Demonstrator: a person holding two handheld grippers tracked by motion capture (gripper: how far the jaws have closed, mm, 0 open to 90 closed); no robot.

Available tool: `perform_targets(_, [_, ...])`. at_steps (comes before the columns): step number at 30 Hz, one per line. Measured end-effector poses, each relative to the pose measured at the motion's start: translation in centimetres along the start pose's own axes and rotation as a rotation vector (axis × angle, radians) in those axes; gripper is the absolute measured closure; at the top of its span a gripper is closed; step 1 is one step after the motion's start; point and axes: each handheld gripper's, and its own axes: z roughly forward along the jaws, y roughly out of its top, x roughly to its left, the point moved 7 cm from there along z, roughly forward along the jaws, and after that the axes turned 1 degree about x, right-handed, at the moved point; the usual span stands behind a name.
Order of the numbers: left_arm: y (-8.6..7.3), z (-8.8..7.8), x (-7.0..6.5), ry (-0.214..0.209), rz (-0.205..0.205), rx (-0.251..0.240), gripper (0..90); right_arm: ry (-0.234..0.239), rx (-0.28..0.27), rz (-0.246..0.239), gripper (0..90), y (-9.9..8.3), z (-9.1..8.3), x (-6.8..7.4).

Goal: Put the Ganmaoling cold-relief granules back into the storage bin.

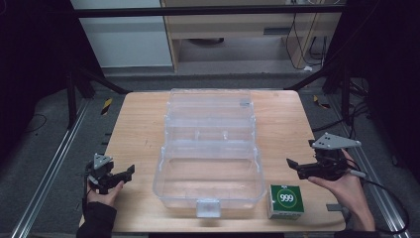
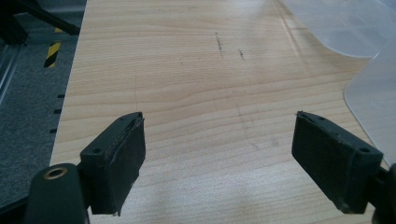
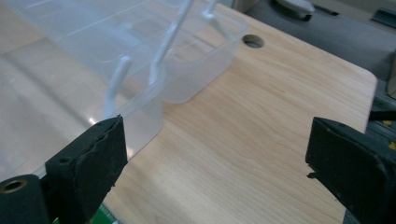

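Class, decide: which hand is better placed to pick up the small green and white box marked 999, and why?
The right. The right tool hangs open just above and beside the green and white box marked 999 at the table's near right corner. The left tool, also open, sits across the clear plastic storage box.

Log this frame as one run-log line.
left claw: open, empty | right claw: open, empty | clear box: open | green carton: untouched

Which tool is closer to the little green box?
Right. The right tool hovers just above and right of the green box; the left tool is across the clear plastic case, far to its left.
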Motion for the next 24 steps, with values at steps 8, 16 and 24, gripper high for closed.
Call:
perform_targets(8, [-0.1, 0.1, -0.1, -0.003, 0.007, 0.011, 17.0, 0.082, 0.08, -0.126, 4.2, 0.2, -0.7, 1.8])
perform_targets(16, [-0.2, 0.3, -0.3, -0.008, 0.015, 0.019, 17.0, 0.156, 0.152, -0.232, 3.4, -0.2, -1.2, 3.2])
perform_targets(24, [-0.3, 0.5, -0.4, -0.013, 0.022, 0.028, 16.9, 0.224, 0.241, -0.311, 2.9, -1.3, -1.1, 4.4])
